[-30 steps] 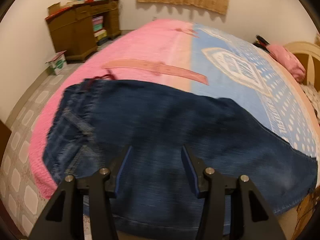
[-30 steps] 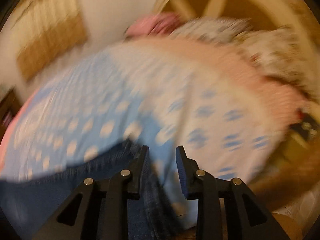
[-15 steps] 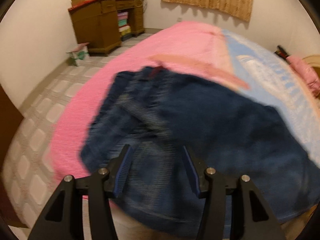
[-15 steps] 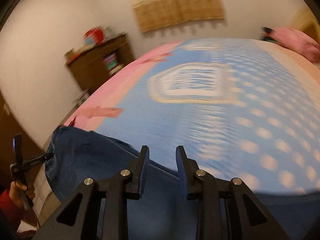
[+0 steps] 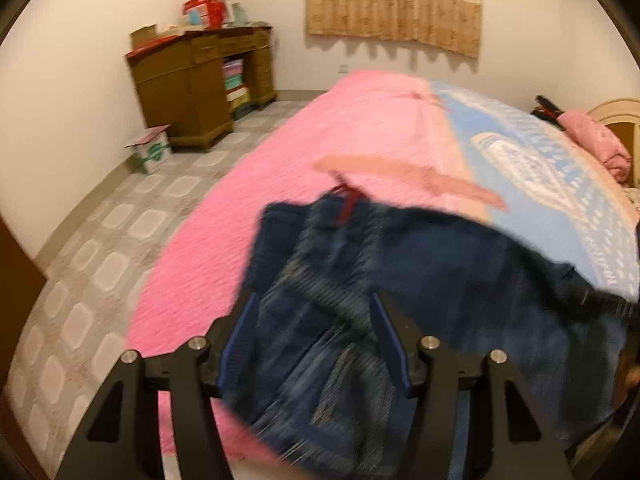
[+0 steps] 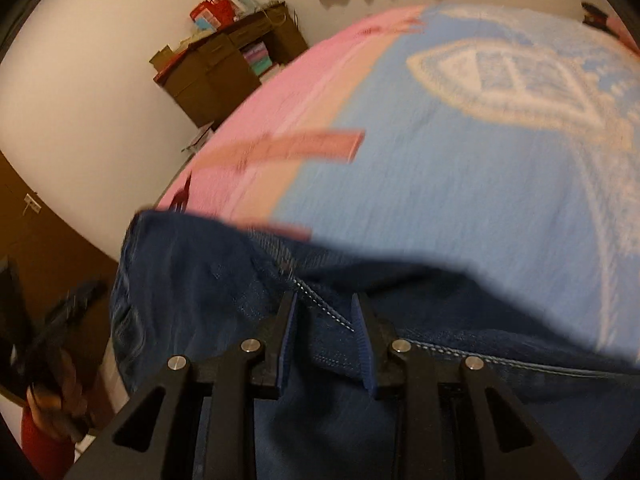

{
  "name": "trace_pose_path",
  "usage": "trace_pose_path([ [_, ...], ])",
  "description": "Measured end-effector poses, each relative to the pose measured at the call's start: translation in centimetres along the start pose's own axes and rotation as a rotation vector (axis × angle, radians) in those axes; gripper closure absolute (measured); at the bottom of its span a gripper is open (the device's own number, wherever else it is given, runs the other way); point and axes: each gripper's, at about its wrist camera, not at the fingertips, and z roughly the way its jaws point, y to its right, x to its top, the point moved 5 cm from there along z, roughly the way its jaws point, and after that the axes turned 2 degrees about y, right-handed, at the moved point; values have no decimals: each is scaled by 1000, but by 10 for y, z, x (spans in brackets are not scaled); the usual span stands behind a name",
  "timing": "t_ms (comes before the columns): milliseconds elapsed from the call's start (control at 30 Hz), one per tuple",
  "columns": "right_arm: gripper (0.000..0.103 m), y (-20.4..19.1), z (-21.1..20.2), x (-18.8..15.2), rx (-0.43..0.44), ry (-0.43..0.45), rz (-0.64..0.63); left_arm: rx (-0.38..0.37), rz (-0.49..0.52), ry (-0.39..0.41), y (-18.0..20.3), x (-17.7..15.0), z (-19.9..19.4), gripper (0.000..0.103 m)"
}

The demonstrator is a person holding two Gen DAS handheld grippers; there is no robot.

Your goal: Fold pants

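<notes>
White walls close off the far side of the bedroom, where we see a tan curtain (image 5: 394, 0) hanging high and a brown wooden desk (image 5: 192, 88) in the far left corner with boxes piled on top. A small cardboard box (image 5: 150, 150) sits on the tiled floor (image 5: 80, 240) just beside the desk. Most of both views is filled by the bed (image 5: 280, 168), its cover pink on the left and light blue with a white pattern on the right, and a pink bundle (image 5: 596, 144) lies at its far right end. We find the dark blue jeans (image 5: 460, 280) spread over the near edge of the bed, their left part bunched and blurred. Our left gripper (image 5: 314, 320) has its fingers spread wide, with the bunched denim lying between them; we cannot tell whether the pads touch it. Our right gripper (image 6: 326, 316) stands with a narrow gap, and a stitched seam of the jeans (image 6: 200, 288) runs into that gap, though the pads are not pressed together on it. At the near left of the right wrist view, the left gripper (image 6: 60, 320) appears as a blurred dark shape held in a hand (image 6: 64, 392).
</notes>
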Motion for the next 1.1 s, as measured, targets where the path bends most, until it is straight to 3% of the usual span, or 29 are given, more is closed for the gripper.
trace_pose_path([
  [167, 73, 6, -9, -1, 64, -25, 38, -2, -16, -34, 8, 6, 31, 43],
  [267, 72, 10, -10, 12, 200, -44, 137, 0, -41, -51, 5, -2, 38, 43],
  [400, 49, 36, -1, 28, 351, -2, 386, -11, -44, -46, 3, -8, 37, 42],
  [533, 47, 32, 31, 25, 473, -152, 523, -2, -30, -44, 4, -10, 39, 42],
  [667, 42, 32, 36, 37, 576, -153, 615, 13, -17, -32, 7, -13, 42, 40],
  [733, 42, 36, 46, 42, 591, -173, 663, 26, 5, -25, 10, -14, 42, 40],
  [833, 38, 45, 48, 64, 600, -110, 691, 32, 24, -18, 13, -16, 42, 39],
  [900, 37, 47, 58, 67, 591, -132, 730, 29, 27, -17, 12, -17, 43, 39],
  [1100, 38, 47, 58, 68, 591, -92, 673, 51, 54, -8, 14, -17, 45, 37],
])
